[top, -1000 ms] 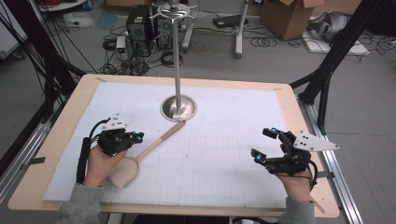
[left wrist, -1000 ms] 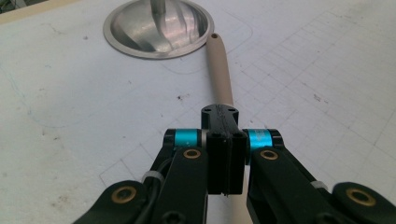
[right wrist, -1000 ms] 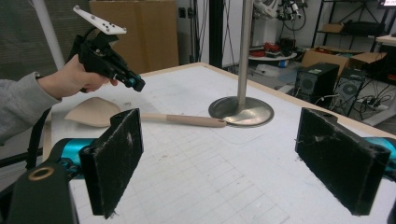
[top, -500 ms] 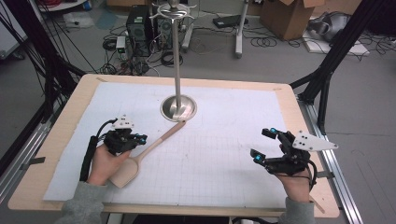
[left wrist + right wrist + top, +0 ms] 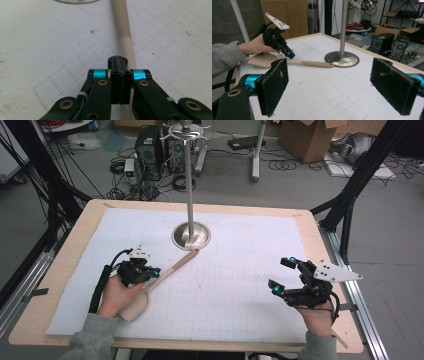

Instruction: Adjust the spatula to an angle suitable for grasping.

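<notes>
A pale wooden spoon (image 5: 172,270) lies flat on the white grid mat, bowl near the front left, handle tip touching the base of a metal stand (image 5: 191,236). My left gripper (image 5: 155,270) hovers over the middle of the handle, jaws shut together with nothing between them. In the left gripper view the handle (image 5: 123,30) runs under and just right of the shut left gripper (image 5: 117,60). My right gripper (image 5: 280,275) rests open at the front right, far from the spoon. The right gripper view shows its wide-apart pads (image 5: 274,85), the spoon (image 5: 312,63) and the left gripper (image 5: 290,53).
The stand's tall pole (image 5: 190,180) rises from its round base at the mat's back middle. The white grid mat (image 5: 240,270) covers most of the wooden table (image 5: 65,265). Boxes, computers and cables lie on the floor beyond the far edge.
My left gripper has shifted a little to the right, over the spoon's handle. The right gripper and the spoon have stayed put.
</notes>
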`<state>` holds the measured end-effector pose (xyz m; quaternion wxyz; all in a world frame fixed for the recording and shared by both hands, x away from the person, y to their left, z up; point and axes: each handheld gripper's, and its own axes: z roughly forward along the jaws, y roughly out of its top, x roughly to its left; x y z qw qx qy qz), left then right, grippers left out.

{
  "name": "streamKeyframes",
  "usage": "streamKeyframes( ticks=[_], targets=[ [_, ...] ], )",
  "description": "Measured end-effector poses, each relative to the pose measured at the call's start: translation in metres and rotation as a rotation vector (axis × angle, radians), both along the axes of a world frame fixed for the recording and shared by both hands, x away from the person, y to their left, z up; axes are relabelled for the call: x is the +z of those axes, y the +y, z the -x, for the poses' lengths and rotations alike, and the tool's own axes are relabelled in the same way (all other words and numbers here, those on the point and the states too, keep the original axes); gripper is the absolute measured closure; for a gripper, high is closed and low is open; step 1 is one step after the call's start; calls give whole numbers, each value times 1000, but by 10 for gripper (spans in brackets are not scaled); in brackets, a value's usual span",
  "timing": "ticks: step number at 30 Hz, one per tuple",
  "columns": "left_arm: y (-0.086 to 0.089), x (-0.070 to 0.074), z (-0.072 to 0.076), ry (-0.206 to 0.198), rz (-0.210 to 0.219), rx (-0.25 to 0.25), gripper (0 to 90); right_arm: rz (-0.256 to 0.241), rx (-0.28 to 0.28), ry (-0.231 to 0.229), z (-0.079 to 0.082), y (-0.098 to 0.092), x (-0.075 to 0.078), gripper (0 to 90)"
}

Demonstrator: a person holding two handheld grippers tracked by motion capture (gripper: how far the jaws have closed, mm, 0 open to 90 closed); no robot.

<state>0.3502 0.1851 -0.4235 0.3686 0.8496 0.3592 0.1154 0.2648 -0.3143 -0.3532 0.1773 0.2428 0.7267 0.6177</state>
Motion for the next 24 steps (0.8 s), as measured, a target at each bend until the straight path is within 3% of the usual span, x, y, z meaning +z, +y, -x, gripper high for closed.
streamKeyframes(
  ticks=[4, 16, 24],
  targets=[
    [-4, -2, 1, 1, -17, -6, 896, 0, -3, 0, 0, -1, 0, 141],
    [-3, -3, -3, 37, 8, -16, 897, 5, 3, 3, -1, 1, 0, 141],
    [-11, 0, -2, 42, -26, -35, 896, 5, 3, 2, -1, 1, 0, 141]
  ],
)
